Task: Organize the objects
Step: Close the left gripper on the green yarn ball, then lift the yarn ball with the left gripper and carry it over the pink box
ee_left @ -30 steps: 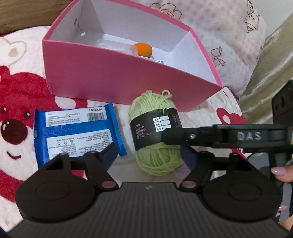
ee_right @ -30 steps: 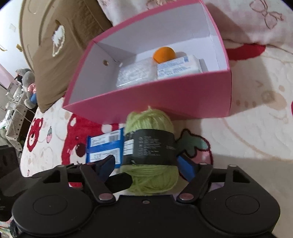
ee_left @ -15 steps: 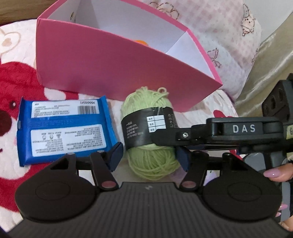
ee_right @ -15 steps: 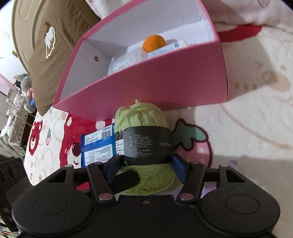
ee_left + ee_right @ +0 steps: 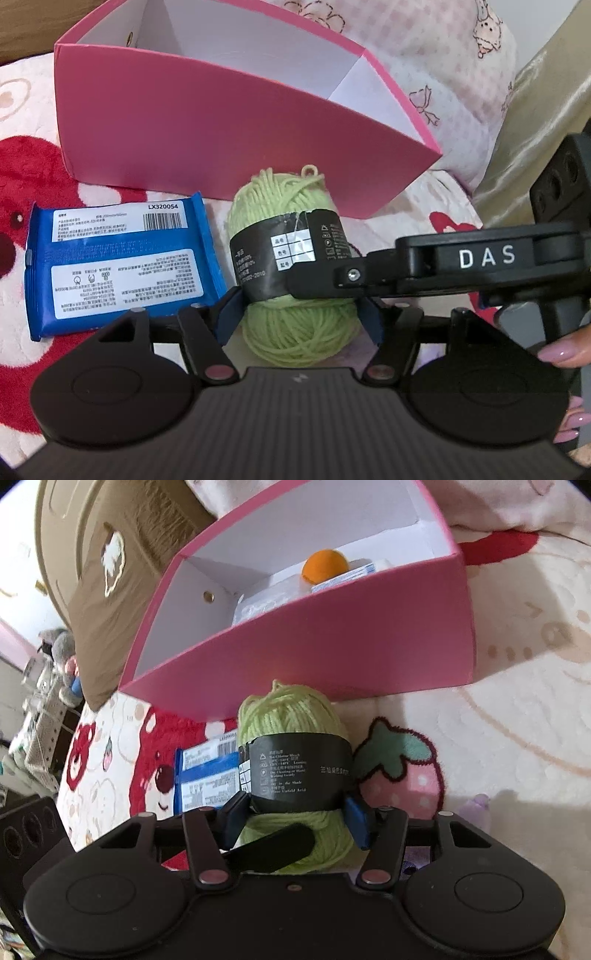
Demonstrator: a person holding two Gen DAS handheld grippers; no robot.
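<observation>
A light green yarn ball point(image 5: 295, 325) with a black paper band lies on the bear-print blanket in front of an open pink box point(image 5: 207, 147). My left gripper point(image 5: 299, 317) has its blue pads on both sides of the yarn. My right gripper point(image 5: 295, 812) also has its pads pressed against the yarn ball point(image 5: 291, 716); its black arm crosses the left wrist view point(image 5: 461, 262). A blue wipes pack point(image 5: 122, 266) lies just left of the yarn. The pink box point(image 5: 332, 646) holds an orange ball point(image 5: 325, 566) and white packets.
A pink checked pillow point(image 5: 424, 48) lies behind the box. A brown cushion point(image 5: 110, 572) sits to the box's left in the right wrist view. A strawberry print point(image 5: 402, 768) marks the blanket right of the yarn. A hand with painted nails point(image 5: 565, 354) holds the right gripper.
Both grippers have come down and closed in around the yarn ball; their pads now press its sides. The box's inside has dropped out of the left wrist view.
</observation>
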